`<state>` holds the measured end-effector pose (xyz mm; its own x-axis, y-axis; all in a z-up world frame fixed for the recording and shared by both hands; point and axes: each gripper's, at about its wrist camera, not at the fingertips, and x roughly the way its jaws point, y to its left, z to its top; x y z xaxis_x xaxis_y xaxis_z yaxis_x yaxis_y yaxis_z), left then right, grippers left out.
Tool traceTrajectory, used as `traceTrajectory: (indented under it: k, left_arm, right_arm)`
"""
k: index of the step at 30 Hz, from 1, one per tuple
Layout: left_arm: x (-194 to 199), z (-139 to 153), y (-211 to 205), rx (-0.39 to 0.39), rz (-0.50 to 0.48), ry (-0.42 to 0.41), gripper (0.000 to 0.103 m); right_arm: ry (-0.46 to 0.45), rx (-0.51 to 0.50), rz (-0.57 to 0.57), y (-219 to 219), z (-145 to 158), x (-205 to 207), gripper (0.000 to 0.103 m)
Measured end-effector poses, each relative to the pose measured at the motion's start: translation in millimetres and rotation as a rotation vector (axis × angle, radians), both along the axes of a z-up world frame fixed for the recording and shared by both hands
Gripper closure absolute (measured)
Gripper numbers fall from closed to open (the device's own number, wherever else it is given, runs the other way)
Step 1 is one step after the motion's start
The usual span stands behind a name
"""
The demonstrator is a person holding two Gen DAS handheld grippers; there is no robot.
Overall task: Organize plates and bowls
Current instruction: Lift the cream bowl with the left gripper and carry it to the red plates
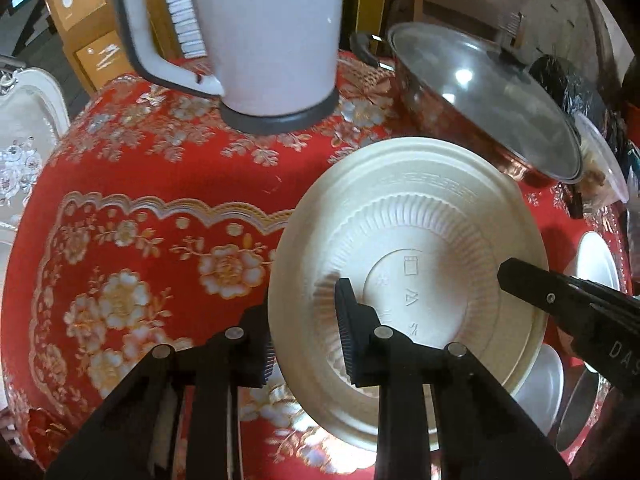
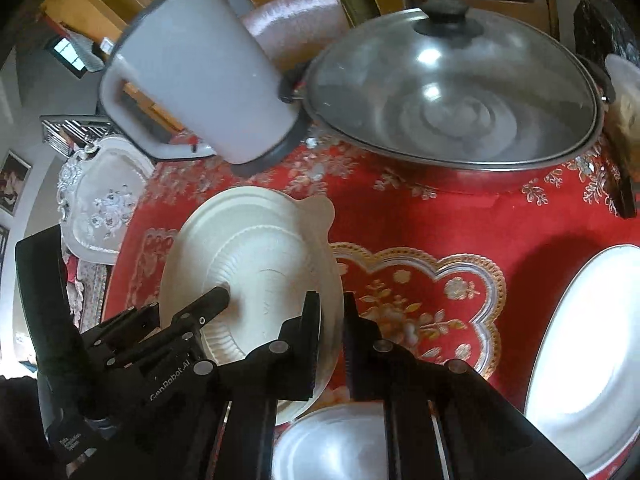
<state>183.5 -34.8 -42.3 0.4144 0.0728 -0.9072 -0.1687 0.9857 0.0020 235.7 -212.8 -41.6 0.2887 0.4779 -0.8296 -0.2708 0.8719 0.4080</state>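
A cream plastic bowl is held tilted above the red tablecloth, its ribbed inside and embossed base facing the left wrist camera. My left gripper is shut on its near rim, one finger inside and one outside. My right gripper is shut on the opposite rim of the cream bowl, jaws almost together. In the left wrist view the right gripper reaches in from the right. In the right wrist view the left gripper straddles the far rim.
A white jug and a lidded wok stand at the back of the table. White plates and a white bowl lie at the right and near edge. A white ornate chair stands beyond the table's left side.
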Motion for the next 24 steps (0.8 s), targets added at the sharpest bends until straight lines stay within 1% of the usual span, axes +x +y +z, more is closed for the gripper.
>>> traceTrajectory:
  k: [5, 10, 14, 21, 24]
  left_arm:
    - [-21.7, 13.0, 13.5, -0.005, 0.02, -0.024, 0.079]
    - [-51.2, 27.0, 19.3, 0.014, 0.049, -0.041, 0.079]
    - [-75.0, 34.1, 26.1, 0.0, 0.085, -0.049, 0.079]
    - [-112.3, 43.7, 29.1, 0.017, 0.117, -0.069, 0.079]
    - [-126.5, 43.6, 30.8, 0.01, 0.133, -0.063, 0.079]
  right_arm:
    - [-0.021, 0.034, 0.011, 6.2, 15.4, -21.6, 0.093]
    - [-0.031, 0.043, 0.043, 16.8, 28.0, -47.2, 0.093]
    - [-0.048, 0.057, 0.06, 22.4, 37.3, -69.8, 0.093]
    - [-0.039, 0.077, 0.084, 28.2, 42.8, -105.3, 0.092]
    - [-0.042, 0.071, 0.099, 31.9, 44.7, -116.5, 0.091]
